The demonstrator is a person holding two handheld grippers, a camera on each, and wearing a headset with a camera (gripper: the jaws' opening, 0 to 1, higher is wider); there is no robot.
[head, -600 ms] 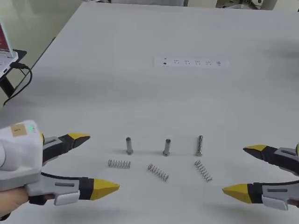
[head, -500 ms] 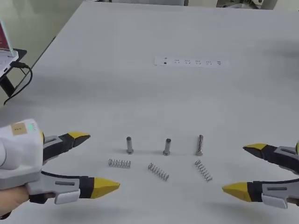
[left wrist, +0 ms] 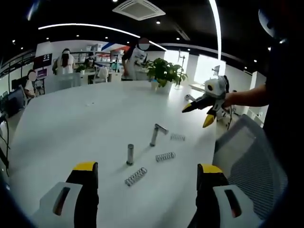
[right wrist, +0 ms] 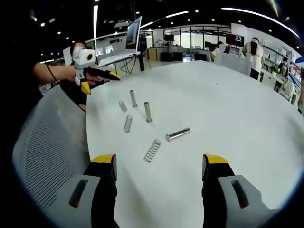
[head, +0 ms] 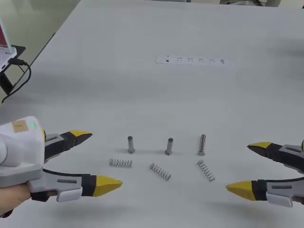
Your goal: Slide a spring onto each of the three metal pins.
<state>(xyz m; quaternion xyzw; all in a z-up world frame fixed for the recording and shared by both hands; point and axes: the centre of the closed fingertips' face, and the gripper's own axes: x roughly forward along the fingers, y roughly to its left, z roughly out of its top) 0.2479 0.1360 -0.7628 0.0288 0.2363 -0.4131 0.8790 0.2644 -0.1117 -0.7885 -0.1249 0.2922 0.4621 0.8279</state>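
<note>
From the head view, the left gripper [head: 95, 159] comes in at 8 o'clock, held in a hand [head: 10, 202] at the lower edge, and points toward 3 o'clock. Its yellow-tipped fingers [head: 107, 181] are spread wide with nothing between them. The right gripper [head: 248, 167] comes in at 4 o'clock and points toward 9 o'clock, its fingers [head: 240, 188] likewise spread and bare. Both are held over the bench [head: 142, 95], one at each end of the row of parts, touching none of them.

Between the grippers, toward 6 o'clock from the middle of the head view, three pins sit in a row. The left pin [head: 130, 145] and the middle pin [head: 169, 147] stand upright, while the right pin [head: 203, 145] lies flat on its side, as the right gripper view makes plain. Just nearer the person, a spring lies loose before each pin: the left spring [head: 120, 163], the middle spring [head: 160, 172] and the right spring [head: 205, 170]. Each is near its pin but apart from it.

The bench top is wide and pale grey. A white power strip [head: 194, 60] lies toward 12 o'clock, well apart from the pins. Past the bench edge at 10 o'clock sit a laptop [head: 4, 52] and a black cable [head: 21, 78]. The gripper views take in an open office with ceiling lights, a potted plant [left wrist: 164, 71], people at far desks and a grey mesh chair [left wrist: 247, 156] beside the bench.
</note>
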